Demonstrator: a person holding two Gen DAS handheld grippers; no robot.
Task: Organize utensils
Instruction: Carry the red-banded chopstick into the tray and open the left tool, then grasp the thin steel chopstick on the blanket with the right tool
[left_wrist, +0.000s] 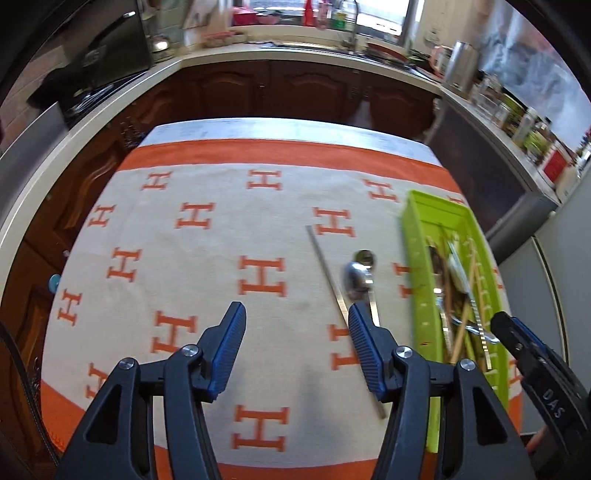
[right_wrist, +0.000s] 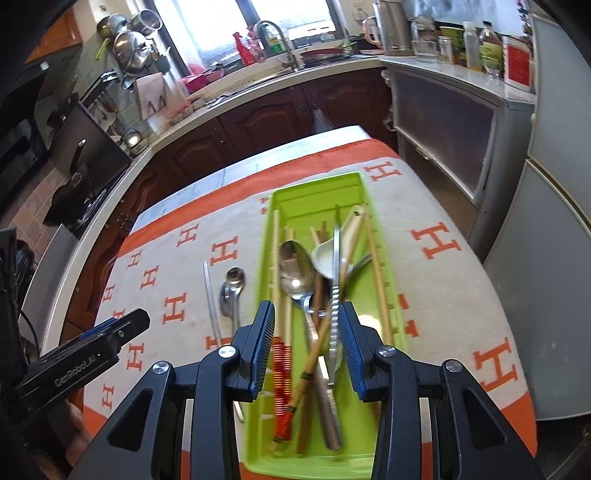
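Observation:
A lime green tray (right_wrist: 317, 184) lies on the right part of the cloth and holds several utensils: a large metal spoon (right_wrist: 295, 269), a white ceramic spoon (right_wrist: 325, 258), a serrated knife (right_wrist: 335, 295), wooden chopsticks and a red-wrapped chopstick (right_wrist: 281, 365). My right gripper (right_wrist: 307, 305) hovers open over the tray's near half, its pads touching nothing. Left of the tray (left_wrist: 417, 236), a metal chopstick (left_wrist: 328, 273) and two small metal spoons (left_wrist: 356, 277) lie on the cloth. My left gripper (left_wrist: 295, 308) is open and empty above the cloth, its right finger (left_wrist: 364, 332) over the chopstick and spoon handles.
The table wears a white cloth with orange H letters and an orange border (left_wrist: 258, 151). Dark wooden cabinets (left_wrist: 269, 92) and a counter with a sink stand beyond it. A stove (right_wrist: 74, 177) is on the left, a grey fridge (right_wrist: 554, 258) on the right.

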